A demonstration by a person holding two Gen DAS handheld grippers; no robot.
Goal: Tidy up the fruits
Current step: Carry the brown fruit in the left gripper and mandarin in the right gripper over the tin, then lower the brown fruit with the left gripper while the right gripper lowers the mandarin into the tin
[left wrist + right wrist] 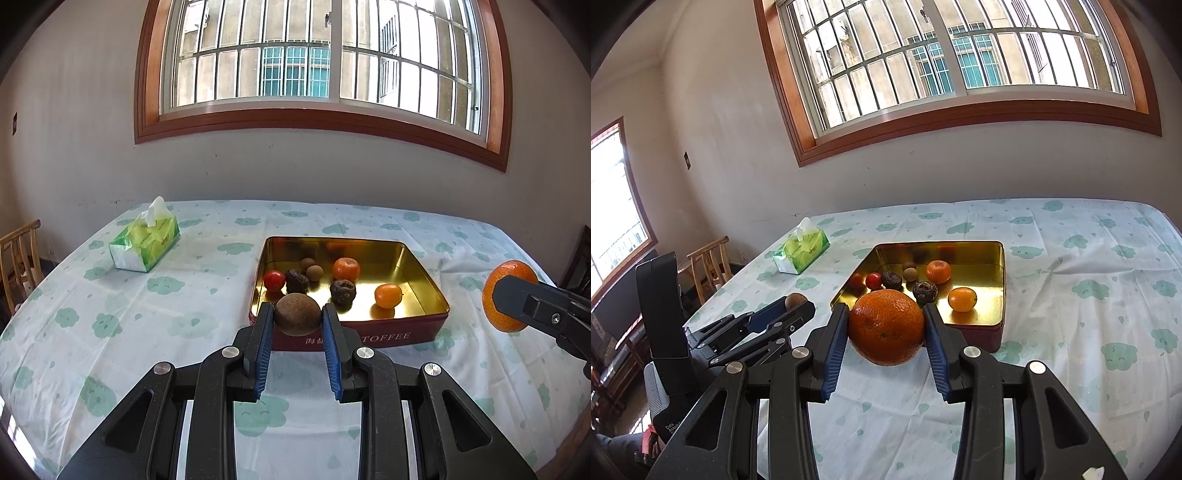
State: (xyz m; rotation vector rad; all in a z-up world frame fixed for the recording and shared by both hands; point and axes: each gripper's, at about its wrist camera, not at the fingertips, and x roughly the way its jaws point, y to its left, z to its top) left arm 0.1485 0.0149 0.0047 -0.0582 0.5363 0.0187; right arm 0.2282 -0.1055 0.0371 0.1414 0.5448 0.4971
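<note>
Here the left hand-held gripper (297, 319) pinches a brown kiwi (297, 314) between its blue pads, holding it in the air just in front of the near wall of the tin. The right hand-held gripper (886, 328) clamps a large orange (886, 331) the same way, also lifted off the cloth, at the near side of the tin; from the left wrist view that orange (508, 301) hangs well off to the right of the tin with a black finger across it.

Between and beyond the two tools sits the toffee tin (369, 338), red outside and gold inside, open on the tabletop (110, 295). In it lie a cherry tomato (274, 280) at the left, two dark wrinkled fruits (296, 280), one beside the tomato and one nearer the middle, two small round brown fruits (314, 272) behind them, a mandarin (346, 268) toward the back, and a small smooth orange fruit (388, 295) at the right front. None of them touches the tin's right wall.

Farther out on the tabletop, to the left and well apart from the tin, rests a green tissue pack (144, 240) with a sheet sticking up. A wooden chair (18, 254) stands off the table's left edge, and a barred window (317, 55) fills the wall behind.
</note>
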